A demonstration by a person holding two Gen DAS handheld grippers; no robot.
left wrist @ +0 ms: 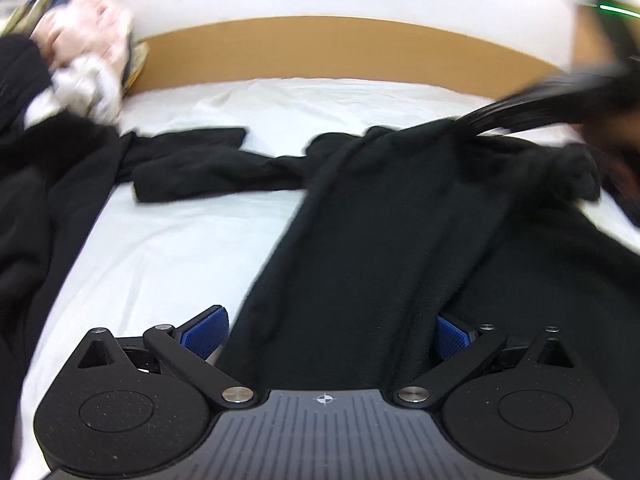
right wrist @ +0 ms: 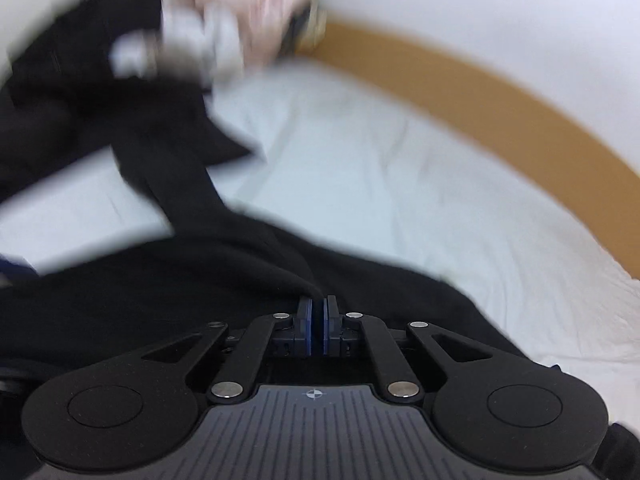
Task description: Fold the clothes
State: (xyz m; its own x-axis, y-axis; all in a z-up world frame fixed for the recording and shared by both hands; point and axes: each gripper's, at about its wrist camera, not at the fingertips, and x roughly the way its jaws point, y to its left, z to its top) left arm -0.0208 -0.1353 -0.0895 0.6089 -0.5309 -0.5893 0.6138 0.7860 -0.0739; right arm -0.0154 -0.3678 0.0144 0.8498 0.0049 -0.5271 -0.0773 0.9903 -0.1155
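Two grippers: right gripper (right wrist: pixel 319 322) pinches black garment (left wrist: pixel 380 240); left gripper (left wrist: pixel 328 330) spread around it

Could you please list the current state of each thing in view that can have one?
Left claw: open, black fabric lying between its pads.
Right claw: shut, right at the edge of the black garment; a grip cannot be confirmed.
Black garment: unfolded, spread across the bed, one sleeve stretched sideways.
White sheet: wrinkled, partly covered.
Clothes pile: heaped in the far corner, blurred.
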